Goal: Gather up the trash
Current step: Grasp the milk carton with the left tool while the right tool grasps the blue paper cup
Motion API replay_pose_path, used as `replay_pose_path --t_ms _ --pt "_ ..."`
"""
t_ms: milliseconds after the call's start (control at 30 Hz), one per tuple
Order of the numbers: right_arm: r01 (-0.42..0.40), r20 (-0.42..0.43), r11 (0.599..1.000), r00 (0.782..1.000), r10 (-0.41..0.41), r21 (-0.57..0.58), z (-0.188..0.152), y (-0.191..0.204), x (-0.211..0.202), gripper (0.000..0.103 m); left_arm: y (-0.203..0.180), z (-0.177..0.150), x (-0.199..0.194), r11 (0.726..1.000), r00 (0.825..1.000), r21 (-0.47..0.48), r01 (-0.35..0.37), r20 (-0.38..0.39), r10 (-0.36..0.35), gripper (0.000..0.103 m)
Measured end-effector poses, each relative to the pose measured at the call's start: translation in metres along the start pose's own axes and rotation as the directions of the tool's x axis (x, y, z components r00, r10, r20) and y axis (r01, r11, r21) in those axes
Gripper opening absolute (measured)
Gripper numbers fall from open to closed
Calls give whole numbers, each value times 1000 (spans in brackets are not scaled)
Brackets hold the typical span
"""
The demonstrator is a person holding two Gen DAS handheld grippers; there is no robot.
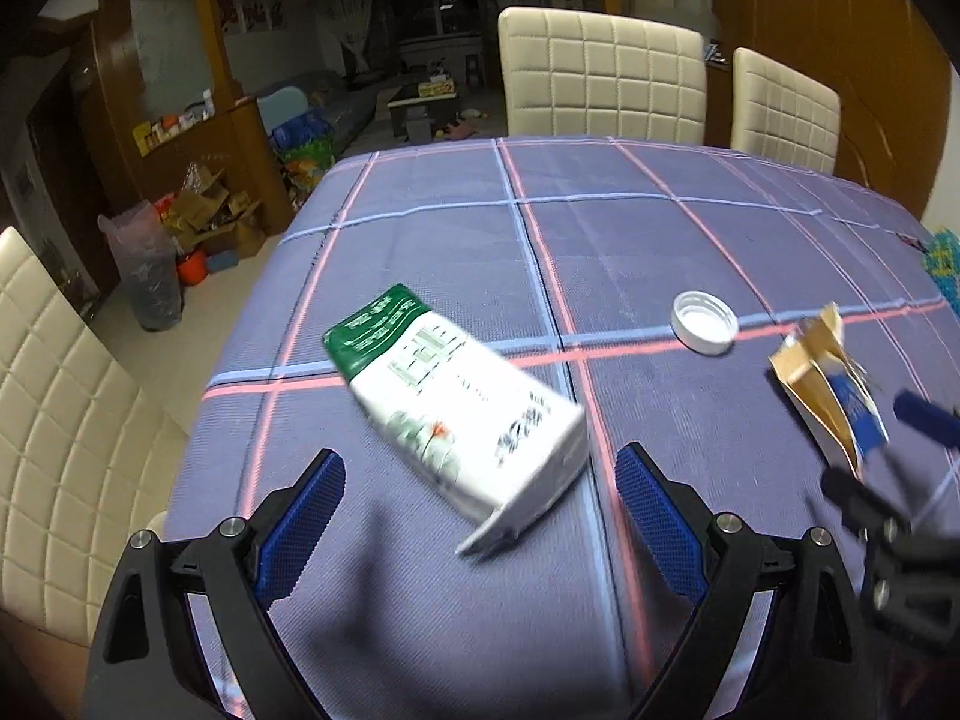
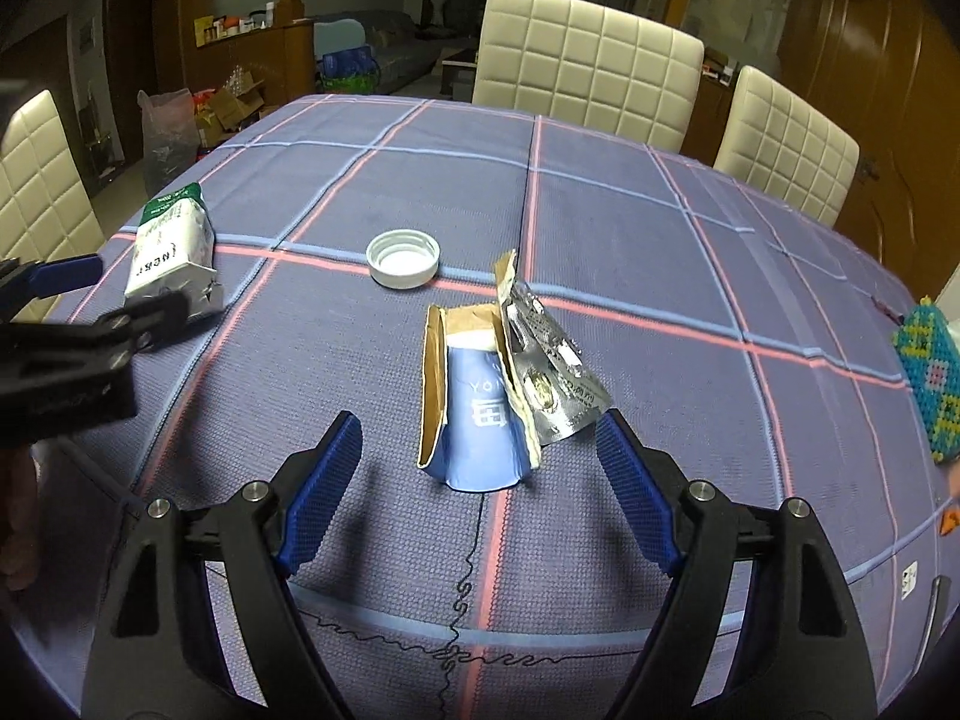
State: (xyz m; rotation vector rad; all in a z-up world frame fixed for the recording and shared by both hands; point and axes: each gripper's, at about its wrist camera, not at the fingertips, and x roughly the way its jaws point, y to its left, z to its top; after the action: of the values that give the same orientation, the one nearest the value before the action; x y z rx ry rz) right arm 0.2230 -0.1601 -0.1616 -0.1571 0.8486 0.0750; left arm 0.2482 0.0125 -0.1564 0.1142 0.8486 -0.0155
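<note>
A green and white carton lies on its side on the purple checked tablecloth, just ahead of my open left gripper. It also shows in the right wrist view, with the left gripper beside it. A torn blue and brown box with a silver blister pack lies between the jaws of my open right gripper. The box and the right gripper show in the left wrist view. A white cap lies upside down beyond it, also seen from the left.
Cream padded chairs stand along the far edge and one at the left. A beaded blue-green object sits at the table's right edge. Bags and cardboard boxes clutter the floor to the left.
</note>
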Motion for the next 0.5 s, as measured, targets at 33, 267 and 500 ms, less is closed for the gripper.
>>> replay_pose_path --t_ms 33,267,500 --pt "-3 -3 1000 1000 3 3 0 -1 1 79 0 2 4 1000 1000 -2 -10 -5 10 89" --pt "-18 -20 1000 1000 18 13 4 1 10 73 6 11 31 998 998 -48 -27 -66 23 89" --pt "-57 -58 998 997 59 36 0 -1 17 36 10 5 26 1000 998 -28 -4 -56 2 71"
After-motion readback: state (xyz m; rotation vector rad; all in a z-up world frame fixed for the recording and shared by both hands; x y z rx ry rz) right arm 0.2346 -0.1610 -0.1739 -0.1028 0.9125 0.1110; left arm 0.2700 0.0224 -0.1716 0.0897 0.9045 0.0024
